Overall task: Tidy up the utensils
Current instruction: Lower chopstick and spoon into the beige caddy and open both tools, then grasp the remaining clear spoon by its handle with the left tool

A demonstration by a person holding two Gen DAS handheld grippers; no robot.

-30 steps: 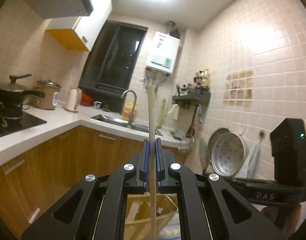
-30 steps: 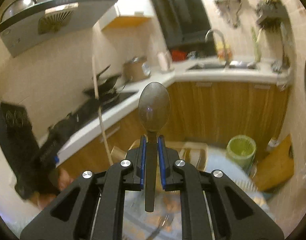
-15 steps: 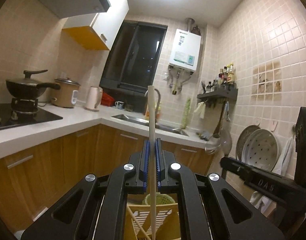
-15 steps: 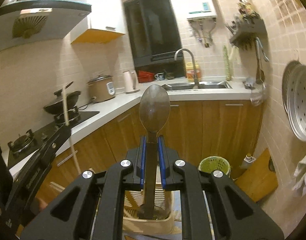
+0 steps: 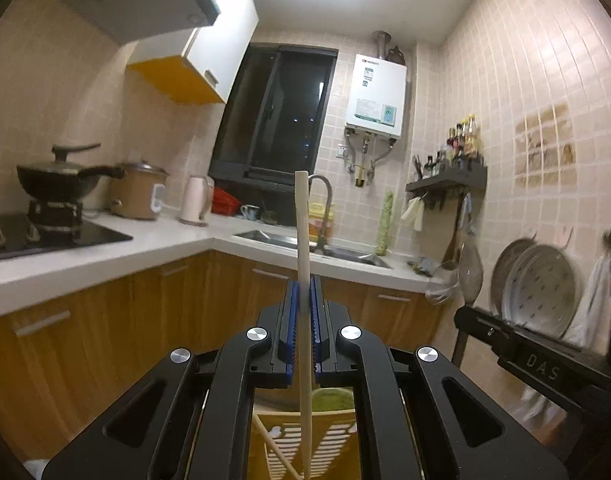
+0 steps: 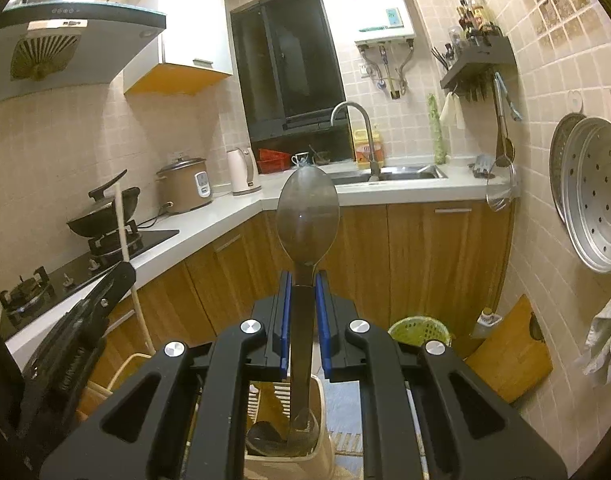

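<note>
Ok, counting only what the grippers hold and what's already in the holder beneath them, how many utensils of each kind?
Chopsticks: 2, a held chopstick in the left gripper and a loose chopstick below it.
Spoons: 2, a held spoon in the right gripper and a dark spoon in the utensil holder.
Total: 4

Pale chopstick (image 5: 302, 248) upright, dark metal spoon (image 6: 307, 216) upright, handle seemingly in holder (image 6: 320, 446)

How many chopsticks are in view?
2. One chopstick stands upright, clamped in the left gripper; a second chopstick lies slanted in the holder below. Others may be hidden behind the gripper.
</note>
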